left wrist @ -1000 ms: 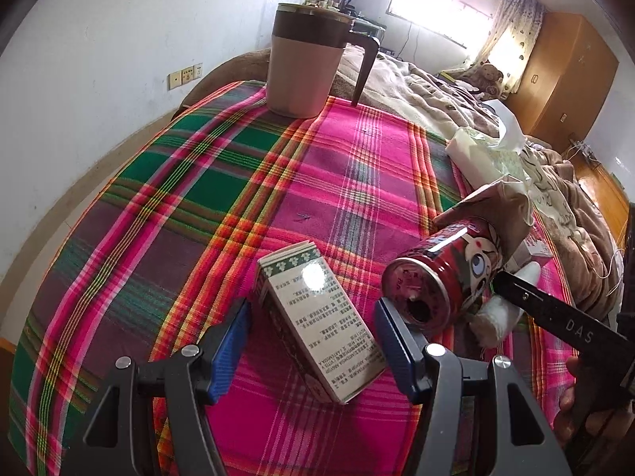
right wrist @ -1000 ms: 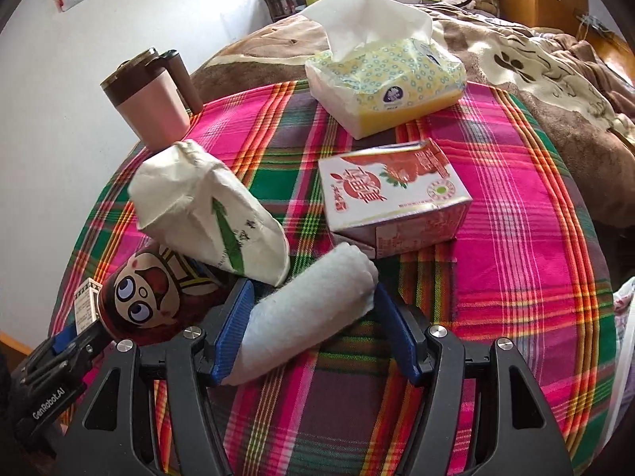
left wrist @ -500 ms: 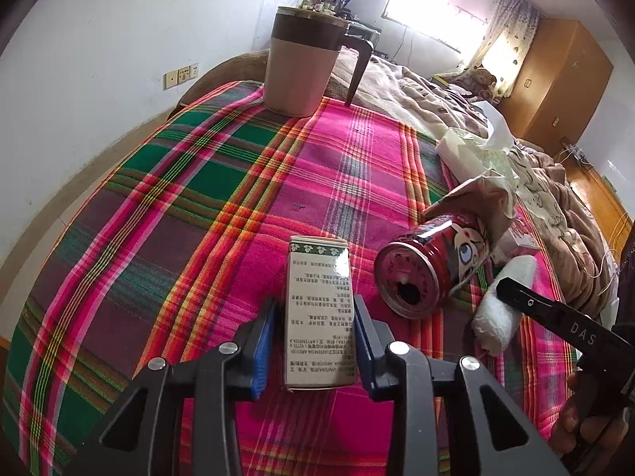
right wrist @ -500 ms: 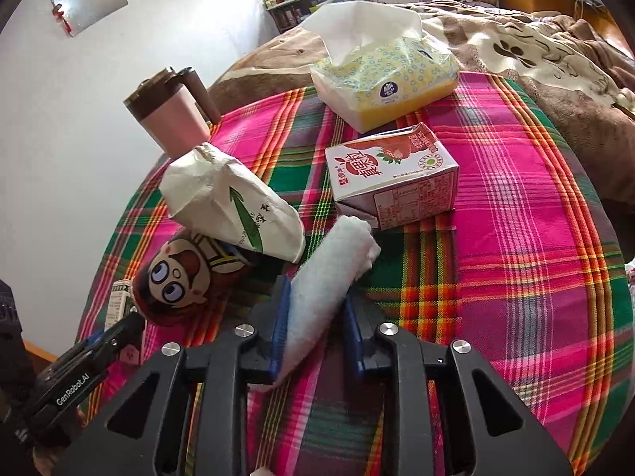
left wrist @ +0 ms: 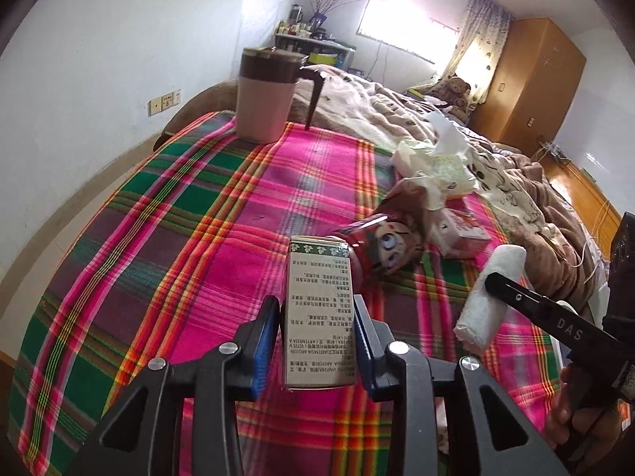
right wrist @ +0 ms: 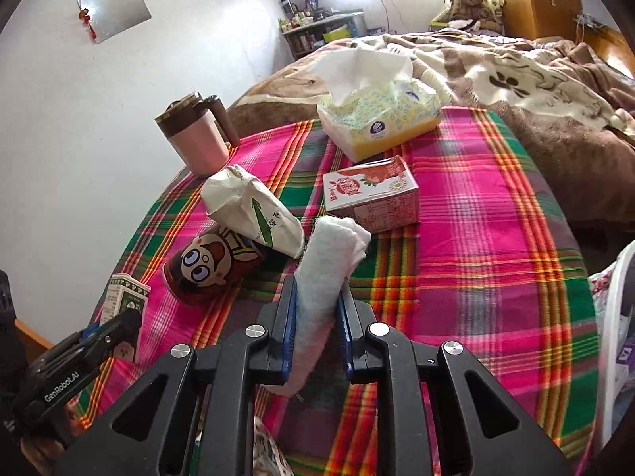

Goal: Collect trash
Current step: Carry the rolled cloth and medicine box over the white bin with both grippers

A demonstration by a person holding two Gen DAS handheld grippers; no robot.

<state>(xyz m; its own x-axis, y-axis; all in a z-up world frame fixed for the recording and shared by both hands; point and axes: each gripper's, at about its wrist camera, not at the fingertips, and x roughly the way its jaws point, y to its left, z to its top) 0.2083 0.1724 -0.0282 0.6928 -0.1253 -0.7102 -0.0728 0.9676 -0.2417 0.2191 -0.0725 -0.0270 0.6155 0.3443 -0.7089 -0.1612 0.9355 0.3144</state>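
My left gripper (left wrist: 315, 305) is shut on a small green-and-white printed box (left wrist: 317, 277), lifted off the plaid tablecloth (left wrist: 158, 238). My right gripper (right wrist: 316, 289) holds a white rolled tissue wad (right wrist: 333, 246); its jaws are closing tight, with the pads squeezing the roll, which is raised above the cloth. Still lying on the table are a red can with a cartoon face (right wrist: 206, 269), a crumpled white paper bag (right wrist: 254, 210) leaning on it, and a red-and-white juice carton (right wrist: 373, 198).
A pink mug with a brown lid (left wrist: 266, 95) stands at the table's far edge. A yellow tissue pack (right wrist: 381, 119) sits beyond the carton. A bed with brown blankets (right wrist: 535, 79) lies behind. A white rim (right wrist: 619, 317) shows at the right edge.
Both grippers closed, the left on the box and the right on the tissue roll. Both then rose and drew back from the table with them.
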